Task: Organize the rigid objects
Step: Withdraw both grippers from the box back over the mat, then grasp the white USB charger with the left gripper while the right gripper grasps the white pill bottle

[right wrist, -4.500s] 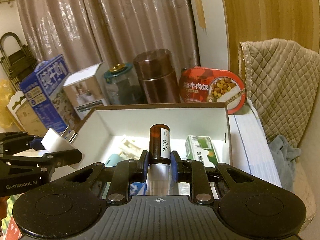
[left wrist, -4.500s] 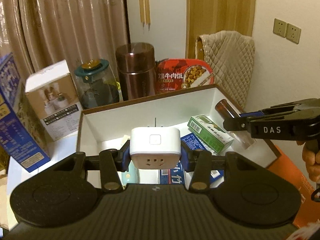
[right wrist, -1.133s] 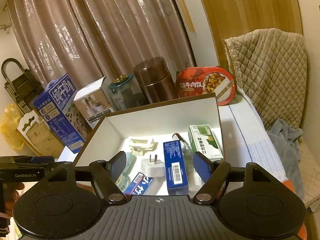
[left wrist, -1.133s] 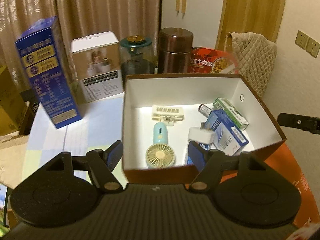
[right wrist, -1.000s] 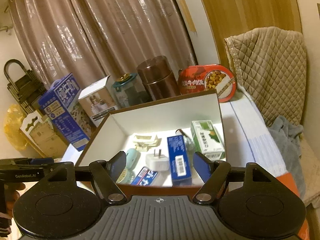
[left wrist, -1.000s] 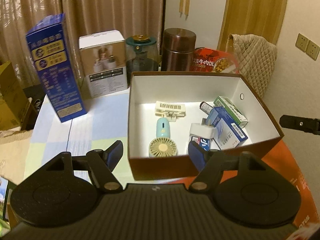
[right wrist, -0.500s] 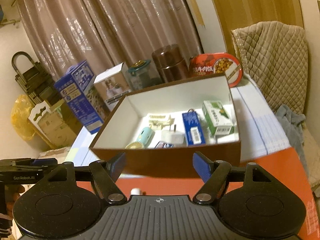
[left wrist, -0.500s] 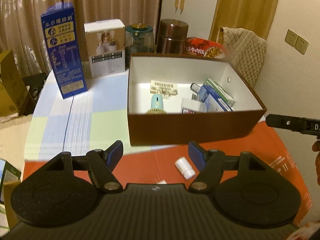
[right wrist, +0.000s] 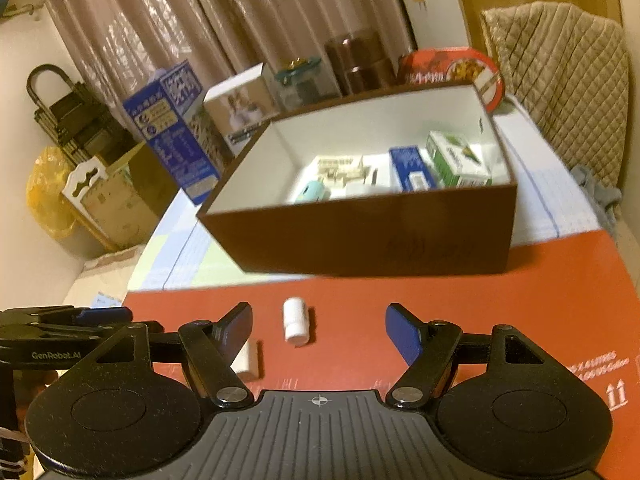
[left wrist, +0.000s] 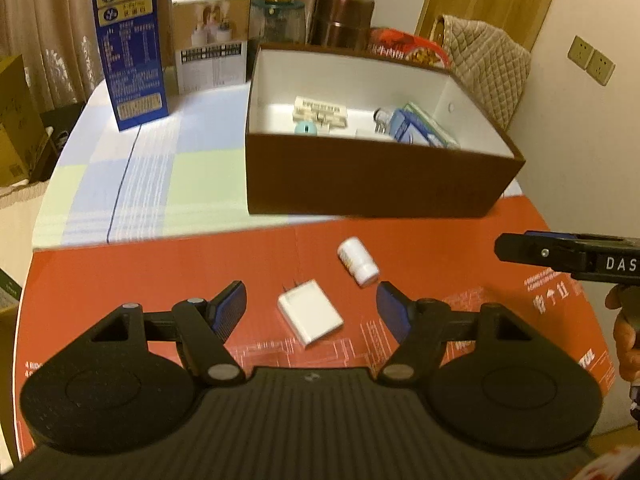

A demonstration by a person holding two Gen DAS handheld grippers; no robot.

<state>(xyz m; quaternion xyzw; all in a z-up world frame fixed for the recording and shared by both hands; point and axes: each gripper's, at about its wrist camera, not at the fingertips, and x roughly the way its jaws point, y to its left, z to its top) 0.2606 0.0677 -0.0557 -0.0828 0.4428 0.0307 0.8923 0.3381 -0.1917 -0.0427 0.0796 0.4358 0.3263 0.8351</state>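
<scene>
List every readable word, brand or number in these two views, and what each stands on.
"DAS": right gripper side.
"GenRobot.AI": left gripper side.
"从小喝" then blurred characters: blue carton.
"LITRES", faint: red cardboard.
Too blurred or small: white box, red tub, bottle, boxes inside the brown box.
</scene>
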